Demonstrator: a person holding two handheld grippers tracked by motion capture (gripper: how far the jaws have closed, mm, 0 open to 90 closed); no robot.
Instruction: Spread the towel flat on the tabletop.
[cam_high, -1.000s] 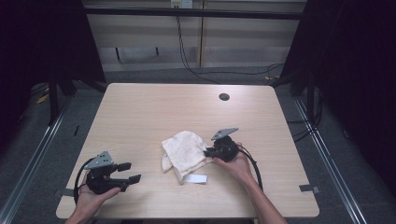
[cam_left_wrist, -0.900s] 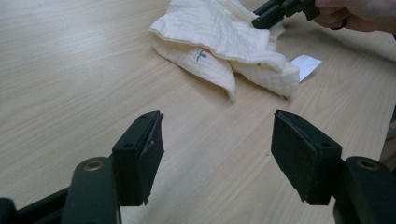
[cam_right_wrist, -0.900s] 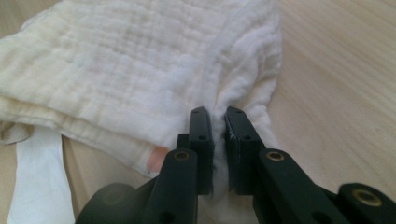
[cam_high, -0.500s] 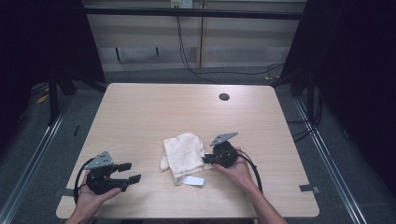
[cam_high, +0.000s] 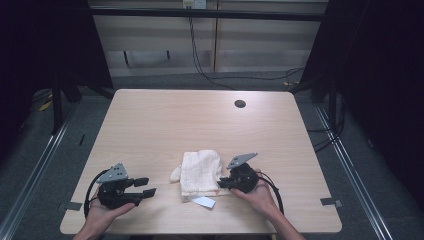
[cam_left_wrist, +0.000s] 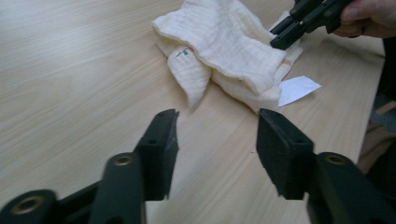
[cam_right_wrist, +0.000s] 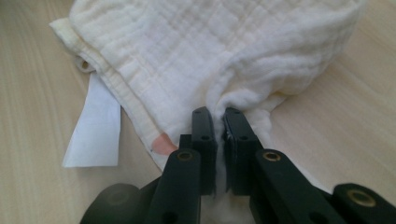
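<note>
Right tongs (cam_right_wrist: 218, 122) pinch one cream cloth (cam_right_wrist: 201, 56) with one white tag (cam_right_wrist: 95, 130); left tongs (cam_left_wrist: 217, 135) gape apart.

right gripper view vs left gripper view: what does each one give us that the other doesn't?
Right gripper view: the right gripper, jaws pinched shut on a fold of the cloth, and a pinkish spot near the cloth's edge. Left gripper view: the left gripper, jaws apart over bare table, short of the cloth. Both: the cream cloth and the white tag at its edge.

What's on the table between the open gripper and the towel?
Nothing: bare wood of the table separates the left gripper from the towel, seen in the left gripper view.
</note>
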